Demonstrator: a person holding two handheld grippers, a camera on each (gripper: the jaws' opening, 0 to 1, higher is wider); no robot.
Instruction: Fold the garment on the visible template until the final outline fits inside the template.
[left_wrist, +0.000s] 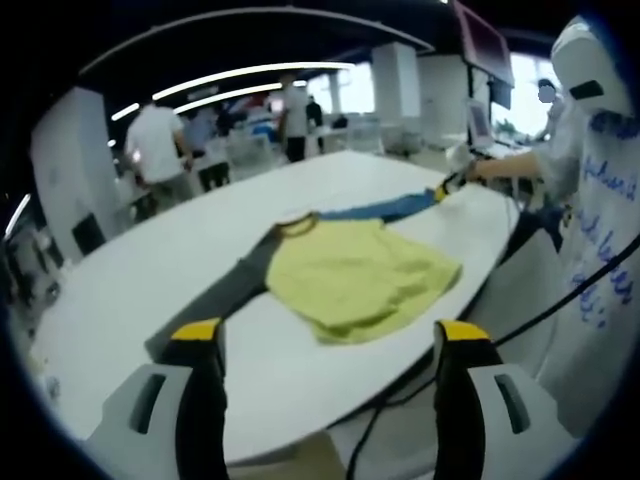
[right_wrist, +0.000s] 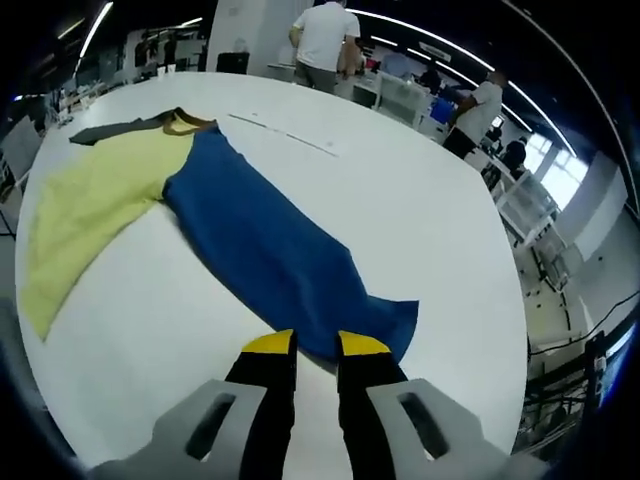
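Garment (left_wrist: 355, 275) spread flat on the white table (left_wrist: 150, 270), a long-sleeved shirt with yellow-green body, one grey sleeve (left_wrist: 215, 300) and one blue sleeve (right_wrist: 275, 255). Seen from the left gripper view, sleeves stretched out in one long line, grey end reaching toward the near table edge, blue end running off toward the far right edge; that sleeve-to-sleeve line is the long axis. Collar (left_wrist: 297, 222) pointing away toward the table's far side, hem toward the near right edge, a little rumpled. In the right gripper view, blue sleeve running straight away from the camera toward the collar and yellow body beyond.

Right tool (right_wrist: 316, 345) closed down on the blue cuff, yellow-tipped jaws nearly together with cloth between them. Same tool visible far off in the left gripper view at the blue sleeve's end, held by a person's hand (left_wrist: 490, 168).

Left tool (left_wrist: 327, 335) released, jaws wide apart, hanging above the near table edge, its left jaw close to the grey cuff, contact impossible to tell.

People standing (left_wrist: 160, 145) beyond the table; a cable (left_wrist: 560, 300) trailing down at right.
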